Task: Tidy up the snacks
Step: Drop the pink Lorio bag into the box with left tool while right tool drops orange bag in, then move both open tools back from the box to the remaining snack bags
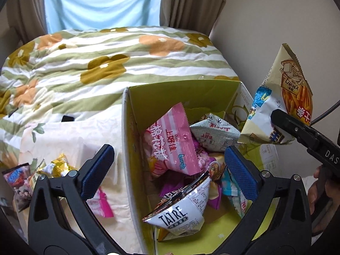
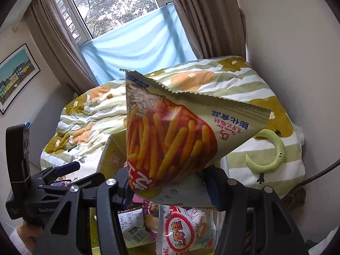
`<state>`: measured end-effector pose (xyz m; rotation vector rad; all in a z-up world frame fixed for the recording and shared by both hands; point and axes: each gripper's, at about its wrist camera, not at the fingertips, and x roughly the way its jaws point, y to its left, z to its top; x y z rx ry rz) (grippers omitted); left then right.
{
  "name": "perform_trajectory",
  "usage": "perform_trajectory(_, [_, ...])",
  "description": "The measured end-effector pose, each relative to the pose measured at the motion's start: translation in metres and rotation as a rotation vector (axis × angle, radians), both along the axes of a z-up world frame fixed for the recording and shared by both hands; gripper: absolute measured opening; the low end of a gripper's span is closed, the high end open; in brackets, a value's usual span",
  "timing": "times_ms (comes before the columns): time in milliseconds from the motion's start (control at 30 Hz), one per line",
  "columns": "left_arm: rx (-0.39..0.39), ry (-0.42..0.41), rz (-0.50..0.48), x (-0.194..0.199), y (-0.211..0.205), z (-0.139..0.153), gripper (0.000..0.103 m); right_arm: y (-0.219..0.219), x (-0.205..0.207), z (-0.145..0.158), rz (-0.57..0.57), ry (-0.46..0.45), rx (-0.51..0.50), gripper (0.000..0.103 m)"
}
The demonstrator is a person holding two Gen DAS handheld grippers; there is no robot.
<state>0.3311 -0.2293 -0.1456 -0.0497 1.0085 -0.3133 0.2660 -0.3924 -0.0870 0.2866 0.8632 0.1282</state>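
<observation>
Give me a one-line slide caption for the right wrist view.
Right gripper holds a bag of fries snacks above the snack box on the bed.

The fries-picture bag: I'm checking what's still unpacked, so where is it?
The fries-picture bag is clamped in the right gripper, held in the air above the cardboard box; the left wrist view shows it past the box's right edge.

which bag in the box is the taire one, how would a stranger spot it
Find the yellow-green cardboard box beside the flowered quilt. At its near end lies the white-and-black bag, alone in bold "TAIRE" lettering; the pink bag behind it carries red Chinese characters.
</observation>
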Motion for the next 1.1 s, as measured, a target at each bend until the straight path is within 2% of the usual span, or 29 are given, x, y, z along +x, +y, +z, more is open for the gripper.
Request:
perform_trajectory(300, [-0.009, 0.010, 0.056, -0.028, 0.032, 0.002, 0.102, 0.029, 0.017, 0.007, 0.117, 0.019, 0.016, 0.052])
perform_trajectory(500, [0.029, 0.004, 0.102, -0.041, 0.048, 0.000, 0.102, 0.052, 0.030, -0.013, 0.188, 0.085, 0.056, 0.053])
perform_trajectory(533, [0.030, 0.006, 0.108, -0.042, 0.050, -0.001, 0.102, 0.053, 0.030, -0.018, 0.189, 0.087, 0.060, 0.056])
perform_trajectory(600, [0.037, 0.010, 0.116, -0.047, 0.054, -0.003, 0.102, 0.055, 0.030, -0.023, 0.174, 0.080, 0.053, 0.073])
perform_trajectory(633, [0.043, 0.011, 0.118, -0.049, 0.055, -0.004, 0.102, 0.055, 0.027, -0.024, 0.166, 0.071, 0.052, 0.096])
perform_trajectory(667, [0.047, 0.014, 0.120, -0.051, 0.056, -0.005, 0.102, 0.055, 0.024, -0.024, 0.161, 0.054, 0.054, 0.103])
perform_trajectory(733, [0.051, 0.016, 0.126, -0.055, 0.057, -0.007, 0.102, 0.055, 0.015, -0.023, 0.170, 0.028, 0.050, 0.103])
perform_trajectory(900, [0.042, 0.012, 0.123, -0.062, 0.059, -0.005, 0.102, 0.053, 0.006, -0.022, 0.181, 0.028, -0.005, 0.103])
perform_trajectory(1100, [0.044, -0.021, 0.123, -0.071, 0.056, 0.009, 0.102, 0.047, -0.002, -0.009, 0.170, -0.009, -0.023, 0.103])
